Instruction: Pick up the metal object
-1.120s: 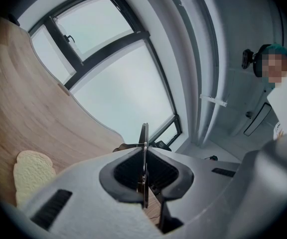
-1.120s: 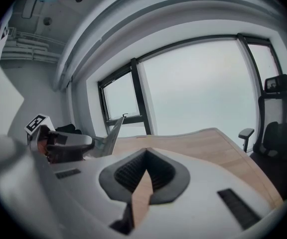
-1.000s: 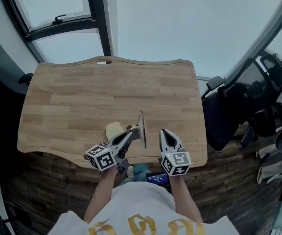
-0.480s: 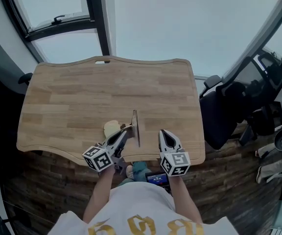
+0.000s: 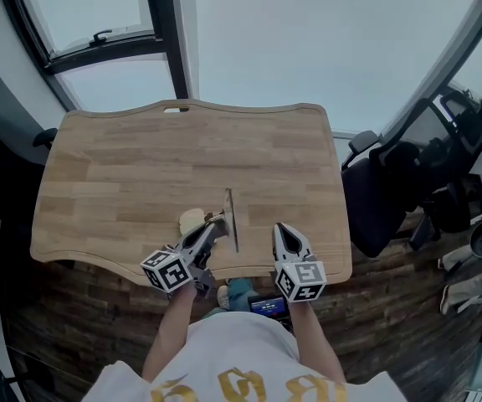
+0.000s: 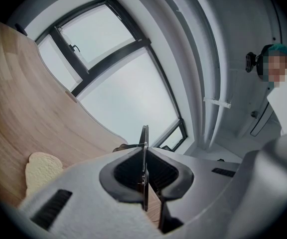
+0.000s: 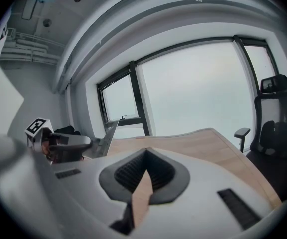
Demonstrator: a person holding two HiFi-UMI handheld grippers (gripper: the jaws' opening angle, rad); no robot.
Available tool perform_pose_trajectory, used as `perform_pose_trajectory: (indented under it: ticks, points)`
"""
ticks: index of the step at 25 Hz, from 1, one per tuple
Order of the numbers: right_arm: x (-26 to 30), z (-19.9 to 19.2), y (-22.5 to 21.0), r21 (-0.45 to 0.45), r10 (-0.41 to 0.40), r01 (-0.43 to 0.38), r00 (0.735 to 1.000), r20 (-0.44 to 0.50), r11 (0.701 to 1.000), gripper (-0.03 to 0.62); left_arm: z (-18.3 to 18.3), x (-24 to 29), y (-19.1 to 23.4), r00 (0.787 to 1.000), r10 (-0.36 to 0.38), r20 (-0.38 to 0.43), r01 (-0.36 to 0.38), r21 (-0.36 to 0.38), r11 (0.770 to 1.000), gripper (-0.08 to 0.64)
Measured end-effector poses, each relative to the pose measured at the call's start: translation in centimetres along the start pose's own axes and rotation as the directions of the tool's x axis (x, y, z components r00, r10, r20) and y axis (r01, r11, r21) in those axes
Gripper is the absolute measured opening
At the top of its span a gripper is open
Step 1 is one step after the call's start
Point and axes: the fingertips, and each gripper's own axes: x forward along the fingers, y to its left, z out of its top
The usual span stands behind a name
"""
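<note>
The left tool (image 5: pixel 217 222) pinches the thin metal object (image 5: pixel 232 216), which stands on edge over the near part of the desk (image 5: pixel 141 166), just beside a pale lumpy piece (image 5: pixel 192 220). The right tool (image 5: pixel 285 229) is pressed together with nothing in it, at the desk's near edge. Open wood stretches to the far edge

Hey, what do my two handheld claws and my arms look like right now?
Left claw and right claw: pale grey tapered shells with black ribbed pads. White cubes with black square markers sit behind them. No sleeves reach the forearms; white top with gold lettering.
</note>
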Motion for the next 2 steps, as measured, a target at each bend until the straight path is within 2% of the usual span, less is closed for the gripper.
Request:
perform_pose_trajectory:
  ticks: [2]
  points:
    - [0.12, 0.24, 0.06, -0.001, 0.0, 0.0, 1.0, 0.005, 1.0, 0.011, 0.23, 0.14, -0.11, 1.0, -0.004, 0.002, 0.004, 0.003, 1.0, 0.038]
